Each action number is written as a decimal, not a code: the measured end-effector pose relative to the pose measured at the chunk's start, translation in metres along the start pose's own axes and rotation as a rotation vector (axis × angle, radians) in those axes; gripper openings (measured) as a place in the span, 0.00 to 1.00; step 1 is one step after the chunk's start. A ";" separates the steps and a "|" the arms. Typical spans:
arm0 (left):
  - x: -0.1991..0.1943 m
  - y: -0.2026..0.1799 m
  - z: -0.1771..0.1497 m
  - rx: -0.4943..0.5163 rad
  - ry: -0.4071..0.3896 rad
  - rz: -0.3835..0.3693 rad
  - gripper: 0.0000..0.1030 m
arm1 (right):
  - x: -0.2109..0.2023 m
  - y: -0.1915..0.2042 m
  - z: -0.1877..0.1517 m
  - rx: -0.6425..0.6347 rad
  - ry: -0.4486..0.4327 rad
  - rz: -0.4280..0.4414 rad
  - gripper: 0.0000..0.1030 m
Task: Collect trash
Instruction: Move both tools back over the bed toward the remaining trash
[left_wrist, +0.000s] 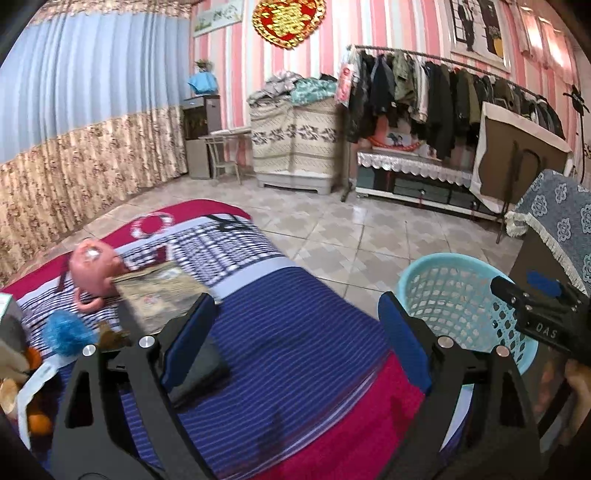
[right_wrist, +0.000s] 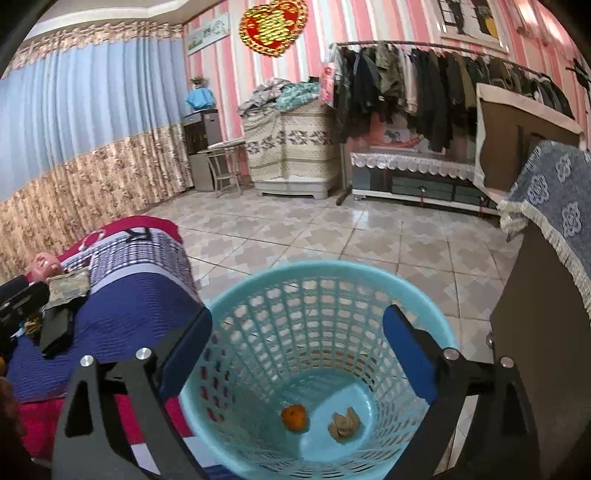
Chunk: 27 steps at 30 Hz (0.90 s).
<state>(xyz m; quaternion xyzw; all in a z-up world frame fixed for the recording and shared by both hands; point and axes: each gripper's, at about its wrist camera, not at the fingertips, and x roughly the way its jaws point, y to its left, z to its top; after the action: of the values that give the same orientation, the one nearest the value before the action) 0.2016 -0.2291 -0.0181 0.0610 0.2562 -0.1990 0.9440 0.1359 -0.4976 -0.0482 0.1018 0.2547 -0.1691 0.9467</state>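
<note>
We are holding the right gripper (right_wrist: 297, 341) over the light blue plastic lattice basket (right_wrist: 236, 295) standing on the tiled floor beside the bed, and its blue-padded jaws are standing wide apart with nothing between them. Only the right wrist view is looking down into that basket, where a small orange peel-like scrap (right_wrist: 294, 417) and a crumpled tan paper wad (right_wrist: 344, 424) are lying apart from each other on the bottom. We are pointing the left gripper (left_wrist: 295, 325) over the blue-striped and magenta bedspread (left_wrist: 295, 354), its jaws likewise spread wide and gripping nothing. In the left wrist view the basket (left_wrist: 443, 291) is showing only as a rim and side wall at the right, its contents hidden, with the right gripper (left_wrist: 535, 306) crossing in front of it. That same view is giving us the clutter on the bed: a pink round piggy bank (left_wrist: 94, 271) touching a worn tan booklet (left_wrist: 162, 291), a fluffy blue pom-pom (left_wrist: 68, 332), a flat black wallet-like pouch (left_wrist: 207, 369) just beside the left finger, and orange bits (left_wrist: 38, 422) at the far left edge, too blurred to identify. The right wrist view is catching only the piggy bank (right_wrist: 43, 266), booklet (right_wrist: 68, 288) and pouch (right_wrist: 57, 330) at its left margin.
</note>
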 end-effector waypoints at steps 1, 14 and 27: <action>-0.006 0.006 -0.003 -0.005 0.005 0.011 0.85 | -0.002 0.006 0.001 -0.010 -0.002 0.008 0.89; -0.066 0.095 -0.038 -0.076 0.012 0.180 0.95 | -0.028 0.099 -0.006 -0.104 -0.014 0.162 0.93; -0.110 0.197 -0.091 -0.232 0.079 0.321 0.95 | -0.035 0.200 -0.036 -0.257 0.036 0.289 0.93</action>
<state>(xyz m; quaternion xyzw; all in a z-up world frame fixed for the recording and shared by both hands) 0.1525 0.0084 -0.0381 -0.0005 0.3012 -0.0127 0.9535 0.1660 -0.2934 -0.0397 0.0186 0.2740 0.0043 0.9615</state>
